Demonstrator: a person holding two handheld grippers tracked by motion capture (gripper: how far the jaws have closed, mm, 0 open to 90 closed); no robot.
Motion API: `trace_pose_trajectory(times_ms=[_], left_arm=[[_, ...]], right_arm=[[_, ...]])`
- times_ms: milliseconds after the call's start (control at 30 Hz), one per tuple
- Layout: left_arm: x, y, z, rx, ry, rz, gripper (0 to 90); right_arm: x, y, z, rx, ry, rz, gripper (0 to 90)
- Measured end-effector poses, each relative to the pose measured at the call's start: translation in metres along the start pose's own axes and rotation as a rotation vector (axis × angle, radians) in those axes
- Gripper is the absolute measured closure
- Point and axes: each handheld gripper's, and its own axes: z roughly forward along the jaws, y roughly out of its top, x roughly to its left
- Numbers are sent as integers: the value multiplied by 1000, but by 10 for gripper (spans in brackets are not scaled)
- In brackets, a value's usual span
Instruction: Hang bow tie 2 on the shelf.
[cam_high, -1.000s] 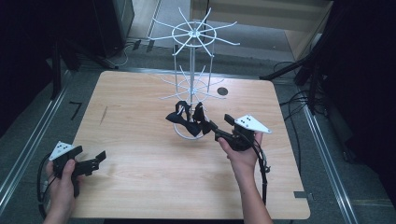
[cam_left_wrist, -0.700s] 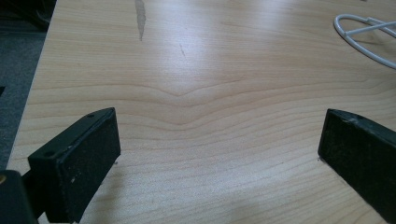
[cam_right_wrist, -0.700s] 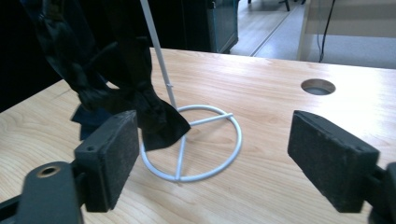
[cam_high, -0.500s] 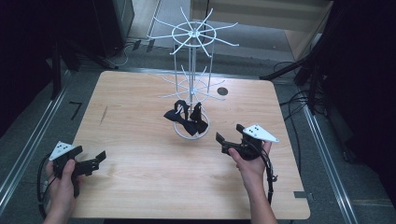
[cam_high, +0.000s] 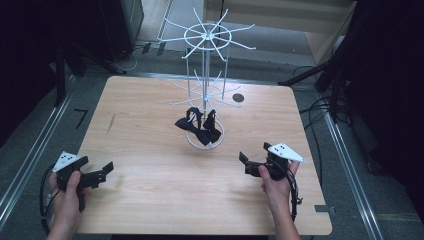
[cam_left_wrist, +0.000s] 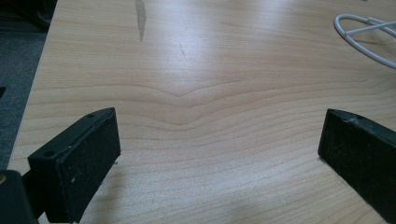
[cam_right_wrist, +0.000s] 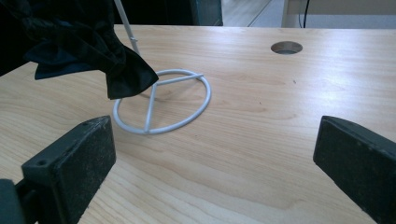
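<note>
So the right gripper (cam_high: 248, 164) has just let go. A second ago it was up at the white wire display rack (cam_high: 206, 90) in the middle of the table (cam_high: 150, 200), right against the black bow ties (cam_high: 198, 127) hanging on the lowest arms. Now it has backed off toward the near right corner and sits low over the wood, well apart from the rack. Its jaws have just been opening and now stand spread wide with nothing between them; in the right gripper view you can see bare tabletop between the pads (cam_right_wrist: 70, 168), with the rack's ring base (cam_right_wrist: 161, 105) and a drooping black bow tie (cam_right_wrist: 88, 51) farther off.

The bow ties look like a dark bunch dangling just above the ring base, close to the centre pole. I can't tell from here exactly which arm each one hangs from, or how many there are; two or so would be my guess.

The left gripper (cam_high: 102, 171) hasn't gone anywhere, parked by the near left corner, jaws also wide apart over empty wood in the left gripper view, with a bit of the white ring (cam_left_wrist: 366, 35) at the far edge.

My read: that's a hang-and-release just finished. The tie seems to stay on the rack by itself, so that placement counts as done.
</note>
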Motion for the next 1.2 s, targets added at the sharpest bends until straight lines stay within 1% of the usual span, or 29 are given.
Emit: trace_pose_trajectory(times_ms=[67,367,433,667,833,1000,1200], left_arm=[[0,0,0,0,0,0,0],[0,0,0,-1,-1,1,0],[0,0,0,-2,-1,0,0],[0,0,0,0,-1,0,0],[0,0,0,0,-1,0,0],[0,0,0,1,-2,0,0],[0,0,0,1,-1,0,0]], right_arm=[[-2,-2,-2,3,-4,4,0],[-8,-10,-8,17,-30,-8,0],[-10,-12,-10,20,-29,2,0],[-16,-17,-16,26,-44,13,0],[-22,-21,-22,27,-46,20,0],[-30,-25,-29,26,-57,48,0],[-38,-29,-38,27,-71,47,0]])
